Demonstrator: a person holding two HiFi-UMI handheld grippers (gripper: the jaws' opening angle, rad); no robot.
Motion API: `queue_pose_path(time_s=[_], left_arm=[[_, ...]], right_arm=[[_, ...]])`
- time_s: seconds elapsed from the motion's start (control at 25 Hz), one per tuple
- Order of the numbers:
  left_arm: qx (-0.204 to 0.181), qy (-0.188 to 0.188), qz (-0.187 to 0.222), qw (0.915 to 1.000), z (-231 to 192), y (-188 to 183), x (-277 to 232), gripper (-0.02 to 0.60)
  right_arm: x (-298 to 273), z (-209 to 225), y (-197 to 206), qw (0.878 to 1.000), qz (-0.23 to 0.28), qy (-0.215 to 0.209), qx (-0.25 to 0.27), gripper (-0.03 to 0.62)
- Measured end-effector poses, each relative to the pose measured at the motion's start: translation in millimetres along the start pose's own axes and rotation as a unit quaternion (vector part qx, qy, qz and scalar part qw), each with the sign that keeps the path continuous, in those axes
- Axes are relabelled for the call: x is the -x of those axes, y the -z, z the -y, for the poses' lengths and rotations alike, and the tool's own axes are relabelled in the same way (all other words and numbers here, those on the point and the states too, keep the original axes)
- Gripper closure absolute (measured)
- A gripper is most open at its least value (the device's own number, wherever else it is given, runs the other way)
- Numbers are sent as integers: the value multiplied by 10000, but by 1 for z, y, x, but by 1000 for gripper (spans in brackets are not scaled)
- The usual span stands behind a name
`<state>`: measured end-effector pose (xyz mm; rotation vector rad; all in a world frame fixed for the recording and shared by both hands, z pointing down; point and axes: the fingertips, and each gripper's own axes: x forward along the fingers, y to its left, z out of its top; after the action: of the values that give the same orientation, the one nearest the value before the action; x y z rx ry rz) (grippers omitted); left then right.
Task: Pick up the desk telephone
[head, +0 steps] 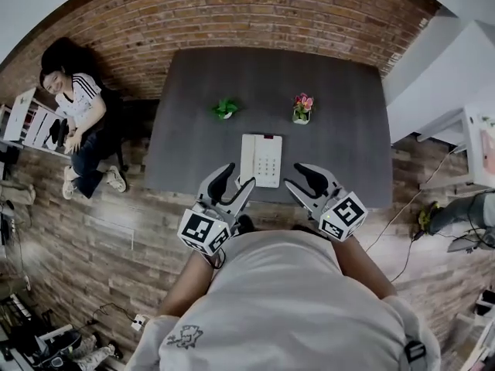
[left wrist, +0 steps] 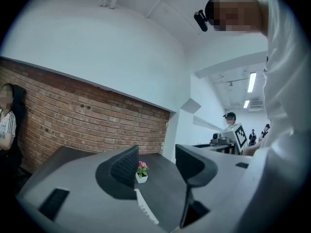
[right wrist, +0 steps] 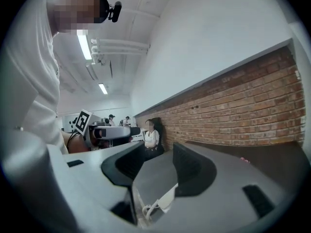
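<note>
On my left gripper (left wrist: 156, 166) the two fingers (left wrist: 125, 166) stand spread, with nothing pinched. Through the gap I see bare bench top, and low down a thin white edge of the telephone (left wrist: 146, 210), which neither finger touches. The right gripper (right wrist: 158, 164) is the same: its two fingers (right wrist: 187, 166) are spread and empty, and a white corner of the telephone with a bit of coiled cord (right wrist: 143, 211) shows below the gap.

From the head view, the left gripper (head: 238, 178) and right gripper (head: 298, 178) hover at the near edge of the bench, angled in toward each other. Each carries one cube with square markers (head: 203, 230), so I count two cubes.

The one flat white desk telephone with a keypad (head: 261, 159) lies on the dark grey rectangular bench (head: 340, 130), close to its near edge. It sits between the two grippers and just beyond their fingertips.

Further back on the bench I count two small potted plants, well apart from the telephone: one leafy green plant (head: 225, 109) to the left and one pink-flowered plant in a white pot (head: 302, 108) to the right.

Behind the bench runs a red brick wall (head: 255, 14). One person (head: 77, 110) sits off to the left on the wood-plank floor side.
</note>
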<state>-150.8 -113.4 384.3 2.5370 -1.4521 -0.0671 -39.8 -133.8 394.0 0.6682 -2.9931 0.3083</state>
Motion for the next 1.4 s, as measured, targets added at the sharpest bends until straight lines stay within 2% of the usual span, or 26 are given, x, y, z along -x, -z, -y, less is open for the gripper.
queue_pose_path(time_s=[0.28, 0.6, 0.8, 0.92, 1.04, 1.16, 1.28, 1.32, 1.4], left_arm=[[0, 591, -141, 9982, -38, 2, 15, 339], [226, 649, -832, 9942, -74, 50, 1, 348], [183, 662, -1325, 9888, -87, 86, -19, 348], [226, 681, -1767, 9817, -94, 121, -36, 347], [426, 687, -2149, 9733, -104, 155, -49, 341], [846, 700, -2392, 9647, -116, 187, -60, 336], [1519, 772, -2614, 9501, -125, 221, -70, 342], [1620, 767, -2717, 9456, -127, 232, -72, 341], [1550, 723, -2942, 9403, -135, 252, -75, 337]], right_arm=[[-26, -2, 7, 9972, -61, 741, -30, 419], [-34, 13, 43, 9924, -516, 1093, -226, 416], [-39, 39, 89, 9886, -793, 1171, -522, 416], [-43, 60, 122, 9843, -1028, 1188, -801, 414], [-47, 78, 156, 9785, -1296, 1188, -1076, 414], [-51, 92, 192, 9715, -1608, 1133, -1325, 416], [-53, 103, 229, 9616, -1959, 1028, -1625, 421], [-51, 106, 241, 9576, -2073, 1015, -1727, 421], [-52, 114, 261, 9505, -2243, 993, -1907, 422]])
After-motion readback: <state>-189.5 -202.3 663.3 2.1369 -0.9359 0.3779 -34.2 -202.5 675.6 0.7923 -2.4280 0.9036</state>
